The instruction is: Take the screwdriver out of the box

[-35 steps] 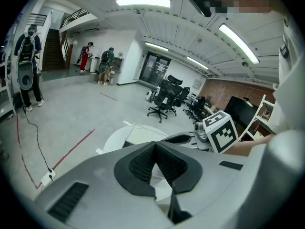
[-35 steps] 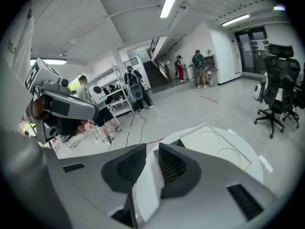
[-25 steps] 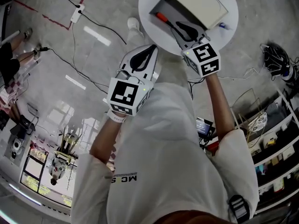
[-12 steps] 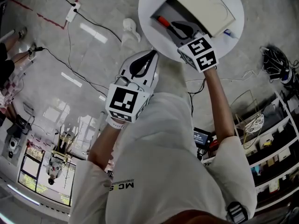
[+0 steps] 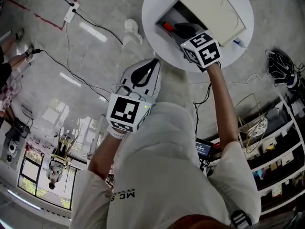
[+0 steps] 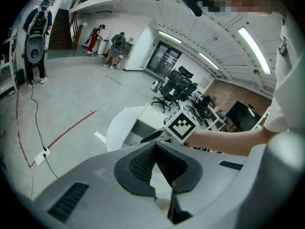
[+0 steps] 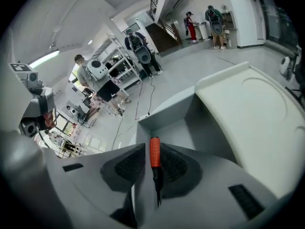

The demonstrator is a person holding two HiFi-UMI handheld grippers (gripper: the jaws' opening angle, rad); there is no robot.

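A grey open box [image 5: 177,7] with a cream lid [image 5: 217,8] sits on a round white table [image 5: 157,39]. The screwdriver [image 5: 167,26], orange handle and black shaft, lies inside it. My right gripper [image 5: 180,29] reaches into the box. In the right gripper view the screwdriver [image 7: 155,152] stands between the pads of the right gripper [image 7: 153,165], which is shut on it, with the box wall [image 7: 164,109] behind. My left gripper [image 5: 153,63] hangs short of the table over the floor, shut and holding nothing; in its own view the left gripper [image 6: 155,149] points toward the table [image 6: 116,128].
Cables and a power strip [image 5: 70,12] run across the floor at the left. A white object [image 5: 132,28] lies on the floor beside the table. A blue pen [image 5: 238,43] rests on the table's right edge. Shelves [image 5: 276,142] stand at the right. People stand far off.
The right gripper has pushed deeper into the box, closer to the screwdriver's orange handle. The left gripper has hardly moved.
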